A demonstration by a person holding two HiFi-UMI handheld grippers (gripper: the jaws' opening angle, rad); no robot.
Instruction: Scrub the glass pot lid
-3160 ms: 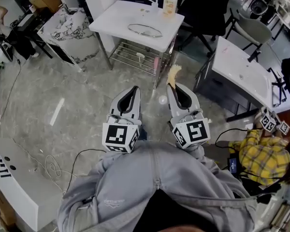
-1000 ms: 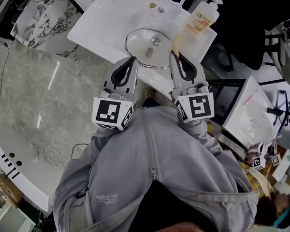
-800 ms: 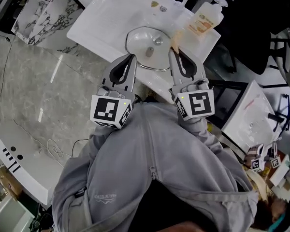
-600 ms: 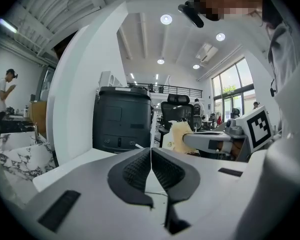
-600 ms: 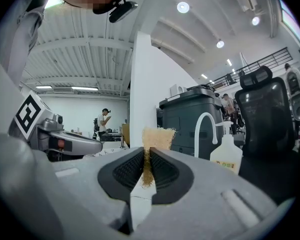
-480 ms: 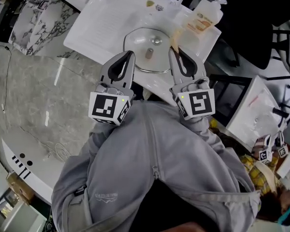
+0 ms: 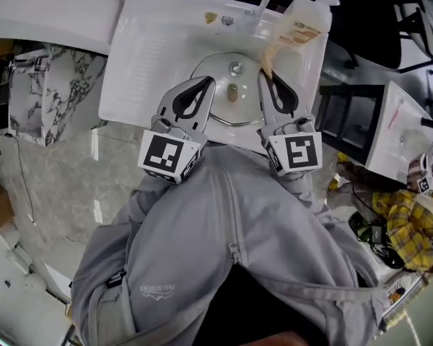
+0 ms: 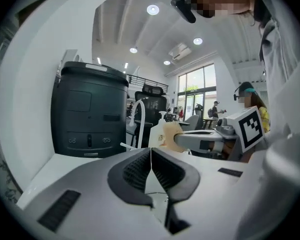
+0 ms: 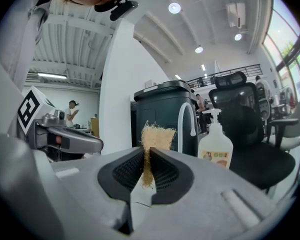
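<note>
Glass, round and metal-rimmed, the pot lid [image 7: 234, 112] lies flat on the white tabletop [image 7: 151, 56], close to its near edge, with its knob up. From the head view I have it right between my two tools. The left gripper [image 7: 204, 81] reaches over the lid's left side and the right gripper [image 7: 263, 75] over its right side; I cannot tell whether either one touches the glass.

In the right gripper view my right gripper [image 9: 146, 153] has its jaws clamped on a tan fibrous scrubber [image 9: 152, 136], which sticks up past the tips. The head view puts that scrubber [image 7: 266, 55] above the lid's far right part. In the left gripper view my left gripper [image 8: 151, 153] has its jaws pressed together with nothing between them.

Beyond the lid, at the table's far right corner, stands a pump soap bottle [image 7: 304, 22], and a white curved faucet [image 9: 185, 118] rises just left of it. A dark bin [image 8: 90, 113] stands behind the table. To the table's left I see a marble-patterned panel [image 7: 54, 92]. My grey sweatshirt [image 7: 224, 265] fills the lower part of the head view.
</note>
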